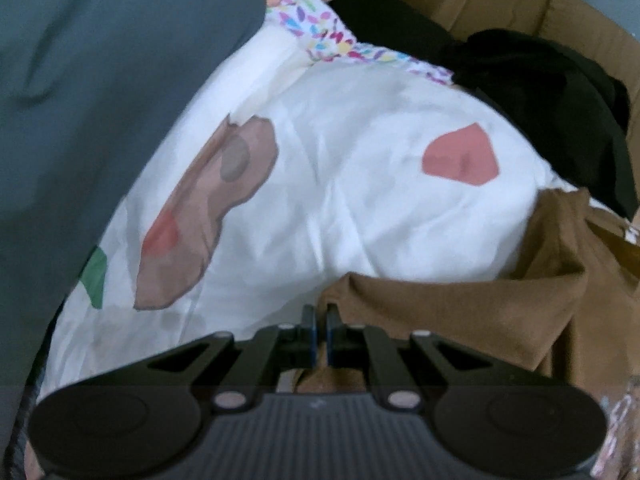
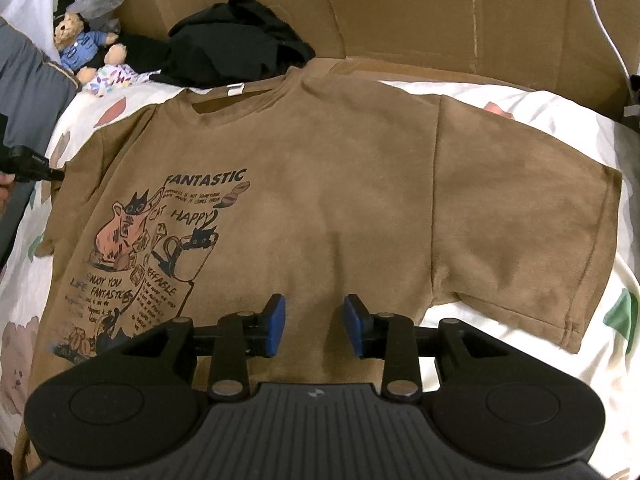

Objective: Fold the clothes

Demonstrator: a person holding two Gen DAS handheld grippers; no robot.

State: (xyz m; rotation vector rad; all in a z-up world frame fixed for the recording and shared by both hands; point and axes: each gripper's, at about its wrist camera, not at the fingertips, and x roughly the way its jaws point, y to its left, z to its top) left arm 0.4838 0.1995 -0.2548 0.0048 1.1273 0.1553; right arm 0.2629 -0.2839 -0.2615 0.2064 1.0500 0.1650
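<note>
We see a white bedsheet (image 2: 520,104) with coloured prints, and on it the brown T-shirt (image 2: 320,184) lies flat with the printed front up, the collar toward the far side and one sleeve spread out on the right. Behind the bed stands flattened brown cardboard (image 2: 400,12); no box or basket with things inside shows itself to us. A black garment (image 2: 240,44) lies crumpled just beyond the collar, and a grey cloth (image 1: 100,100) covers the left part of the left wrist view. A small teddy bear (image 2: 80,48) in blue sits near the black garment.

The right gripper (image 2: 314,326) points steeply down above the lower hem of the shirt. Its jaws stand apart, and only the flat fabric is below them. The left gripper (image 1: 320,332) also points down, at the shirt's other edge. Its jaws are pressed together and pinch a fold of the brown fabric.
</note>
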